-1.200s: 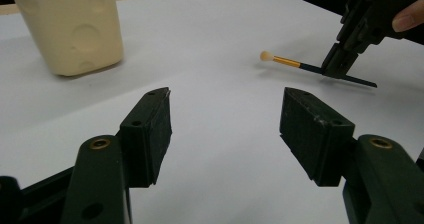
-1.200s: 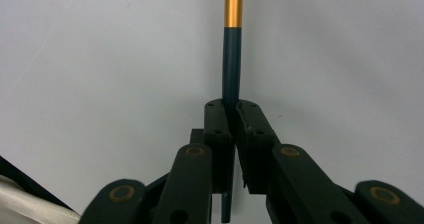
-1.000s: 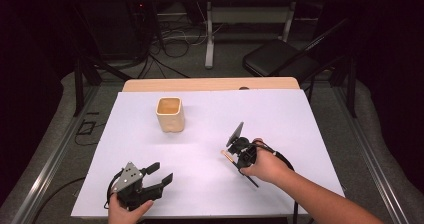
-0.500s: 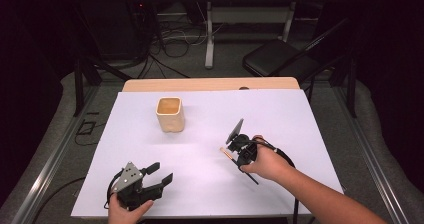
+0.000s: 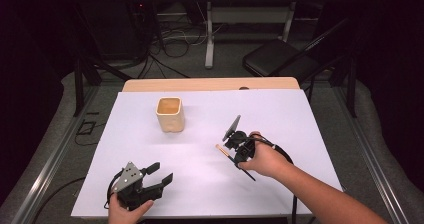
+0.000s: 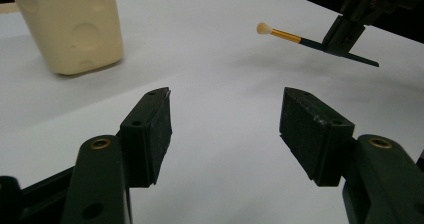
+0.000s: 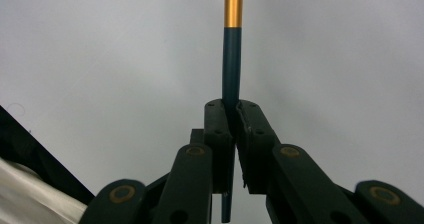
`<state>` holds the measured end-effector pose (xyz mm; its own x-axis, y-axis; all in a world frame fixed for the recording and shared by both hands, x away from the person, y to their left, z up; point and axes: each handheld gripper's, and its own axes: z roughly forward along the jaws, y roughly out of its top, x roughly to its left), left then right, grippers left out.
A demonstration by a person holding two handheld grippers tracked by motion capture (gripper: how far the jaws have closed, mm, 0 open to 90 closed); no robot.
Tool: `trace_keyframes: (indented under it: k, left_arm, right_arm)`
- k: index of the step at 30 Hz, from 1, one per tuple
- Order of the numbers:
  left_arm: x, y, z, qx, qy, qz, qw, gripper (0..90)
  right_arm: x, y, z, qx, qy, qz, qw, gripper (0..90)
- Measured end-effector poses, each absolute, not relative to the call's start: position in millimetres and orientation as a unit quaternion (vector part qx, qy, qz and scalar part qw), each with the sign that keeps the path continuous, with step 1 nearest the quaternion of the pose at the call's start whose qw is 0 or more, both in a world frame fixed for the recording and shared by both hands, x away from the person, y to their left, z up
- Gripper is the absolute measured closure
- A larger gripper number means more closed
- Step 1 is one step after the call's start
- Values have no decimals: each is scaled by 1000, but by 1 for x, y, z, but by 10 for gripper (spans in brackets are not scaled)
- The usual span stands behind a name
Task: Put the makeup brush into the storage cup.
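- The right gripper is clamped on a thin brush; in the right gripper view its two jaws press together on the dark handle, with the gold band further up the shaft.
- In the left gripper view the brush sticks out level from that gripper, its pale round tip in the air above the white bench and touching nothing.
- So the pick-up looks done: the brush is off the bench and firmly held.
- The cream cup stands upright toward the far left of the bench, well apart from the brush, and its open mouth looks empty from the high view.
- The brush tip points roughly toward the cup's side of the bench, but a wide stretch of bare surface lies between them.
- The left gripper rests near the front edge of the bench, jaws apart with nothing between them; in its own view the cup sits ahead and to the left.
- What I judge is left: carrying the brush over to the cup, tipping it so one end goes down into the opening, and letting go.
- The left gripper may be needed to steady the cup, though it is not near it yet.
- Overall, I judge the work roughly at its midpoint, grasp made and placement not begun.
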<state>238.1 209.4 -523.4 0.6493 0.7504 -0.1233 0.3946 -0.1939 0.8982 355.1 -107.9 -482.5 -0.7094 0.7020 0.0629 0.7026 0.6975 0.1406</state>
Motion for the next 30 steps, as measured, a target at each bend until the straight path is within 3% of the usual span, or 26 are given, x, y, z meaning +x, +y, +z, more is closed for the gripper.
trace_keyframes:
  k: [30]
  left_arm:
    - [240, 209, -525, 754, 384, 170, 505, 372]
  right_arm:
    - [366, -102, -465, -332, -922, -197, -30, 839]
